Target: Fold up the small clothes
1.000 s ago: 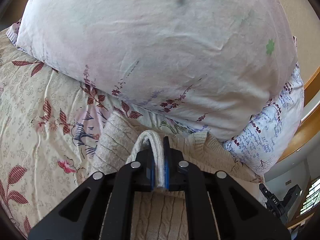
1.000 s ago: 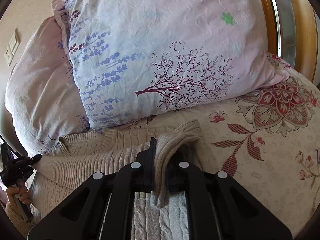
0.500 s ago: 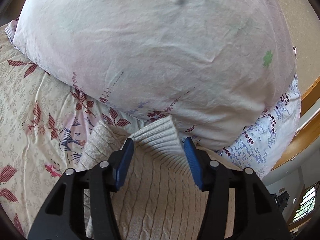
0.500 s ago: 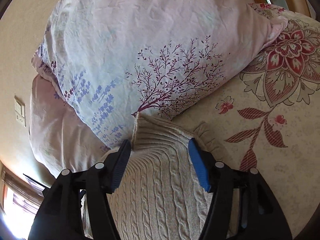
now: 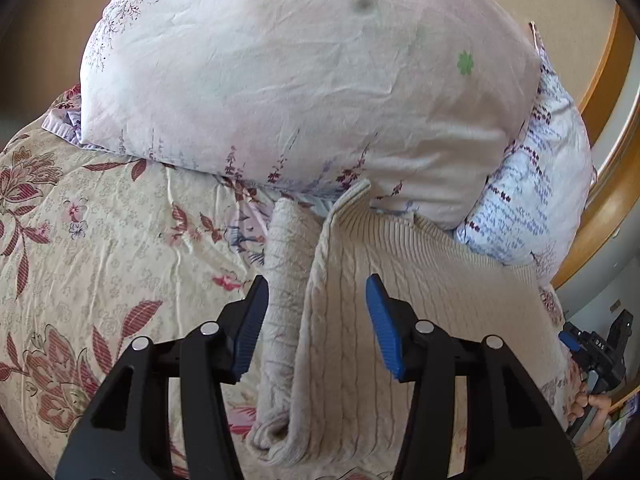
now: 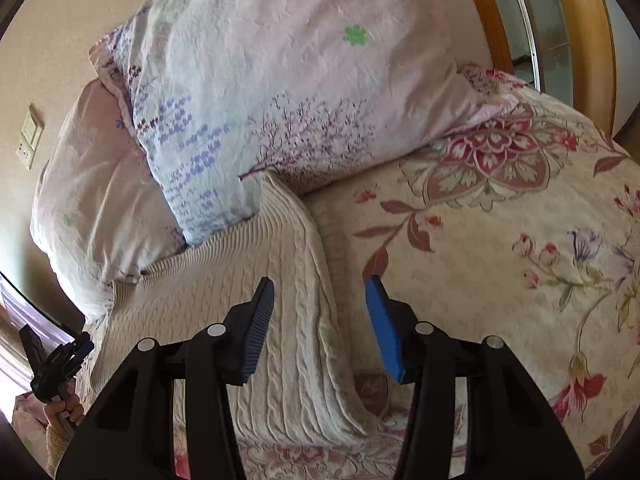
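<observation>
The near end of the cream cable-knit sweater (image 5: 360,288) ran off the bottom of the left wrist frame behind the black arms of the left tongs (image 5: 316,320). Its far ribbed hem was tucked under the pale pillow (image 5: 304,80), so that edge was hidden. At the lower left of the right wrist frame, only fingers of the person's hand (image 6: 66,404) showed; the rest was cut off.

Right gripper (image 6: 320,320): jaws apart, just narrowing, gripping nothing.
Sweater (image 6: 240,300): cream cable-knit, flat on floral bedspread (image 6: 500,280), top edge against pillows (image 6: 280,80).
Left gripper (image 6: 60,364): far left, hand-held.
</observation>
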The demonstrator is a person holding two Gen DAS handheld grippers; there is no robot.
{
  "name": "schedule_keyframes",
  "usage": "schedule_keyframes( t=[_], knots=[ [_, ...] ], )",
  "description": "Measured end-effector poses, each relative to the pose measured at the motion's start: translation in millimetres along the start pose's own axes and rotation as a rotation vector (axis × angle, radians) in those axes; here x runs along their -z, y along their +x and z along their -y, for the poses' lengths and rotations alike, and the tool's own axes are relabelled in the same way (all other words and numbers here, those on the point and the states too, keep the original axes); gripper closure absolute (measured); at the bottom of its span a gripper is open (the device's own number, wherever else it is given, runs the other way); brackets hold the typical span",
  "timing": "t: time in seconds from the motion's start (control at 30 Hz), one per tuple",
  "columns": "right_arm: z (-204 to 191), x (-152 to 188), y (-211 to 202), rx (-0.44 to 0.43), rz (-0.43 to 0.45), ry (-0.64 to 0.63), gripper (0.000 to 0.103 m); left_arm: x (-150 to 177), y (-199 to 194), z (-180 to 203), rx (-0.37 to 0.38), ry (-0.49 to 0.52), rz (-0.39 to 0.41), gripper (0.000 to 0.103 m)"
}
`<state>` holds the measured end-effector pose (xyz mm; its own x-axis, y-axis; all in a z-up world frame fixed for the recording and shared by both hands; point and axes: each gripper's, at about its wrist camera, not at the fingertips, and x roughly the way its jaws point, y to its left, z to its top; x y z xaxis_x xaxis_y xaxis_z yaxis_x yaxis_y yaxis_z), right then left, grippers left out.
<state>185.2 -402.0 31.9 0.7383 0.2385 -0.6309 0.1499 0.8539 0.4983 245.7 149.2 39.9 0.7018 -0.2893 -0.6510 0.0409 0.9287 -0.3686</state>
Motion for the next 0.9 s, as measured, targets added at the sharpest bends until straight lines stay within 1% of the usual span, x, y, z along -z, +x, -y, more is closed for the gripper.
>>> schedule_keyframes(
  t=[0.1, 0.17, 0.23, 0.27, 0.3, 0.33, 0.5, 0.57, 0.63, 0.7, 0.83, 0.9],
  knots=[
    [-4, 9, 4, 0.013, -0.032, -0.027, 0.057, 10, 1, -1, -0.016, 0.03, -0.023, 0.058],
    [-8, 13, 7, 0.021, -0.048, -0.055, 0.063, 15, 3, -1, -0.023, 0.045, -0.038, 0.06],
    [-13, 15, 12, 0.03, -0.064, -0.077, 0.078, 19, 6, 0, -0.031, 0.055, -0.055, 0.066],
    [-14, 16, 13, 0.038, -0.068, -0.085, 0.079, 21, 7, 0, -0.027, 0.059, -0.065, 0.072],
    [-16, 17, 14, 0.043, -0.069, -0.091, 0.081, 23, 9, 0, -0.026, 0.061, -0.072, 0.075],
    [-16, 18, 15, 0.045, -0.067, -0.096, 0.085, 25, 9, 1, -0.032, 0.066, -0.072, 0.075],
    [-20, 19, 13, 0.055, -0.056, -0.121, 0.09, 28, 9, 3, -0.048, 0.091, -0.065, 0.082],
    [-22, 20, 10, 0.053, -0.044, -0.126, 0.09, 29, 8, 5, -0.055, 0.111, -0.064, 0.082],
    [-23, 19, 9, 0.051, -0.045, -0.13, 0.09, 31, 8, 7, -0.058, 0.129, -0.066, 0.079],
    [-24, 19, 12, 0.057, -0.057, -0.129, 0.09, 32, 8, 8, -0.055, 0.134, -0.068, 0.074],
    [-22, 20, 17, 0.051, -0.079, -0.105, 0.087, 34, 9, 11, -0.059, 0.148, -0.068, 0.074],
    [-24, 20, 16, 0.048, -0.07, -0.117, 0.089, 34, 9, 12, -0.052, 0.15, -0.07, 0.089]
  ],
)
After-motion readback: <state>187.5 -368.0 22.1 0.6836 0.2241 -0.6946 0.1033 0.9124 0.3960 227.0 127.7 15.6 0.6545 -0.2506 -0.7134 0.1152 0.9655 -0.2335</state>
